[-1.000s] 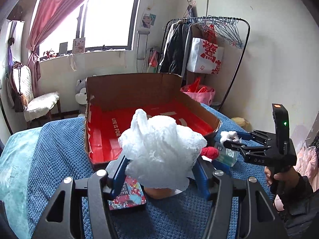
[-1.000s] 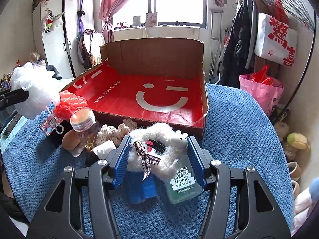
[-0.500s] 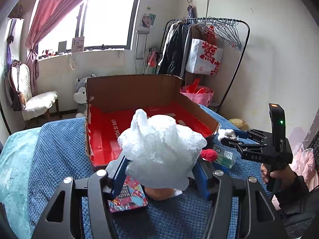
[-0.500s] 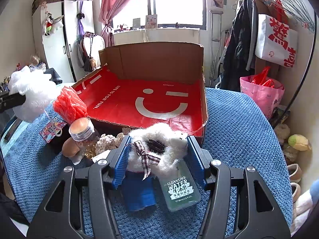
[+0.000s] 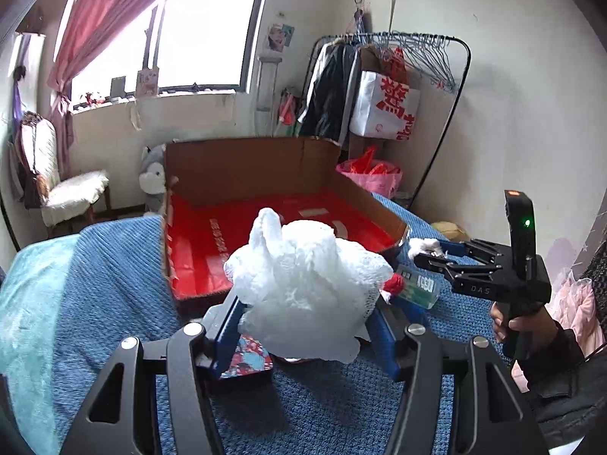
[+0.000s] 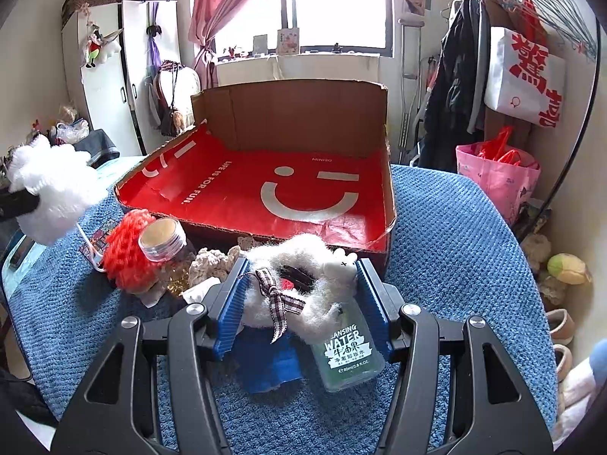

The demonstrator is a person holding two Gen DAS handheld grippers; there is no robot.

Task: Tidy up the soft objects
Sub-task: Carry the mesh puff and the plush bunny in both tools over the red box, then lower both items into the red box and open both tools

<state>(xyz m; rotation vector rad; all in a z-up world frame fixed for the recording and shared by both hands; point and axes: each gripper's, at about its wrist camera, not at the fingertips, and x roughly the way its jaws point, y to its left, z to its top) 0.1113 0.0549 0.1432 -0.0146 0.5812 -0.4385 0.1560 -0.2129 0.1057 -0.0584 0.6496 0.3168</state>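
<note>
My left hand-held gripper [image 5: 307, 326] is clamped on the white mesh bath pouf [image 5: 303, 288], lifted at 6 o'clock of the red-lined cardboard box [image 5: 265, 227] on the blue blanket [image 5: 114, 284]. My right hand-held gripper [image 6: 301, 303] is clamped on the fluffy white ring toy [image 6: 299, 284], above the cleansing water bottle [image 6: 347, 352], with the red pouf [image 6: 127, 261] at 9 o'clock

There were two mesh bath puffs, one white [image 6: 53, 189] and one red [image 6: 127, 256]; one fluffy white scrunchie [image 6: 299, 288]; one cleansing-water bottle [image 6: 347, 349]; one jar [image 6: 165, 244]; one red-lined cardboard box [image 6: 288, 113].
</note>
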